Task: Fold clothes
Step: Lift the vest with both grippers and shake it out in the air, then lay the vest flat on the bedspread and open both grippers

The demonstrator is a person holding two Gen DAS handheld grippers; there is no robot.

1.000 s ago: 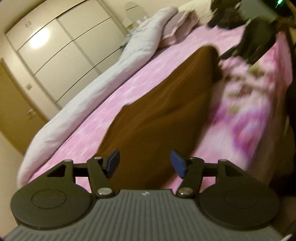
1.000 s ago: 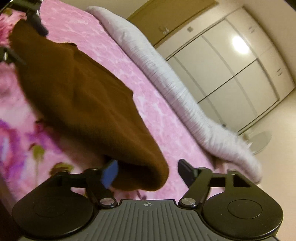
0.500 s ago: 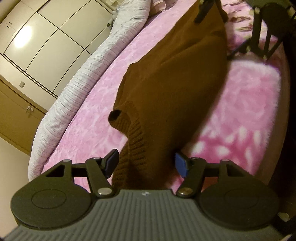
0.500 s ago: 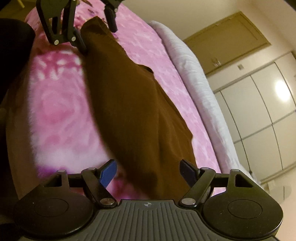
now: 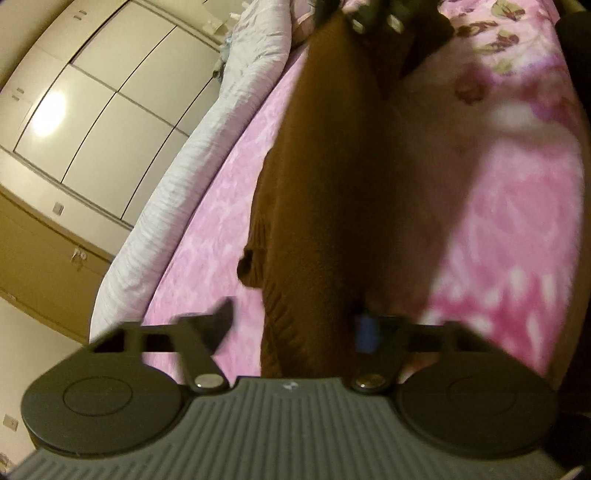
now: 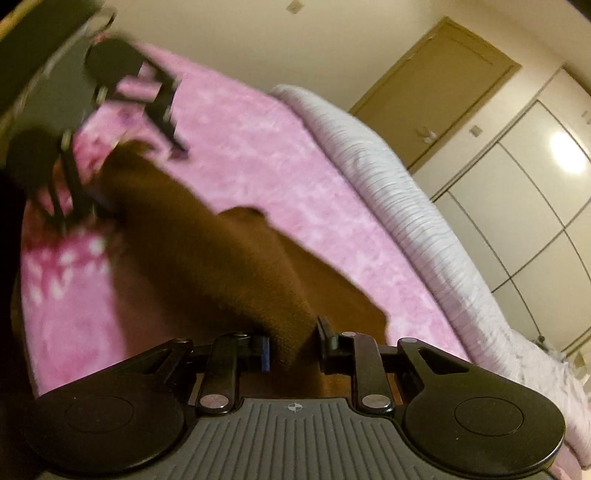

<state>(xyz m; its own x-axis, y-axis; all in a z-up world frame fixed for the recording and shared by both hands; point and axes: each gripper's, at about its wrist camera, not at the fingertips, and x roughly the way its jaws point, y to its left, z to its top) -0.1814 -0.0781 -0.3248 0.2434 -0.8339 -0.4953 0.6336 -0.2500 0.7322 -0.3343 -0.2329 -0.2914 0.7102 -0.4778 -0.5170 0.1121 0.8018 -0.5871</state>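
Observation:
A brown knitted sweater lies stretched along the pink bed. In the left wrist view its ribbed end sits between my left gripper's widely spread jaws, against the blue pad. My right gripper is shut on the other end of the sweater, with cloth bunched between its close-set fingers. The right wrist view also shows the left gripper, blurred, with its fingers apart around the far end. The right gripper appears as a dark blur at the top of the left wrist view.
A pink floral bedspread covers the bed. A rolled pale striped duvet runs along its far side. Behind it stand white wardrobe doors and a brown door. The bed's near edge is dark.
My right gripper's fingers have come together on the sweater's end. The left gripper stays open at the ribbed end. Both cameras have swung and now sit lower.

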